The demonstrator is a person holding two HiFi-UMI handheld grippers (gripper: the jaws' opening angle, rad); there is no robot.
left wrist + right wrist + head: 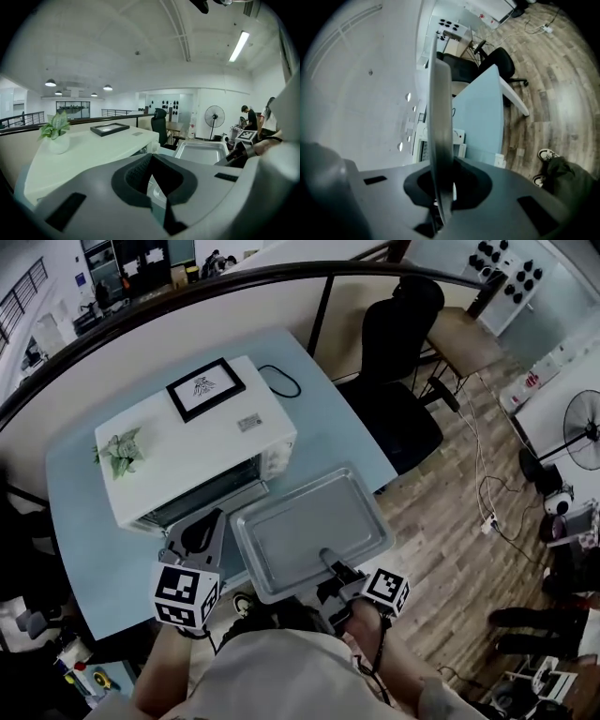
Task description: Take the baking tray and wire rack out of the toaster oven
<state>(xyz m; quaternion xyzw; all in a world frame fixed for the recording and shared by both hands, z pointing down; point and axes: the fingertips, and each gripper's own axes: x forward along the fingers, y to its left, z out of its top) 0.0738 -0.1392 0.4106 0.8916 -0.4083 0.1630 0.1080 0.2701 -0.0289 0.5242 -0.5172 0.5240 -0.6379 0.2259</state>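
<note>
Before the toaster oven (187,442), right gripper (329,565) clamps the baking tray (309,526) by its rim; left gripper (212,518) closed.

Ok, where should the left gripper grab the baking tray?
On the thin lip of the baking tray along its left edge, coming from the left, one jaw above, one below. The right gripper pinches only the near rim, so that probably balances it. The left gripper sits shut beside that edge; open it first.
</note>
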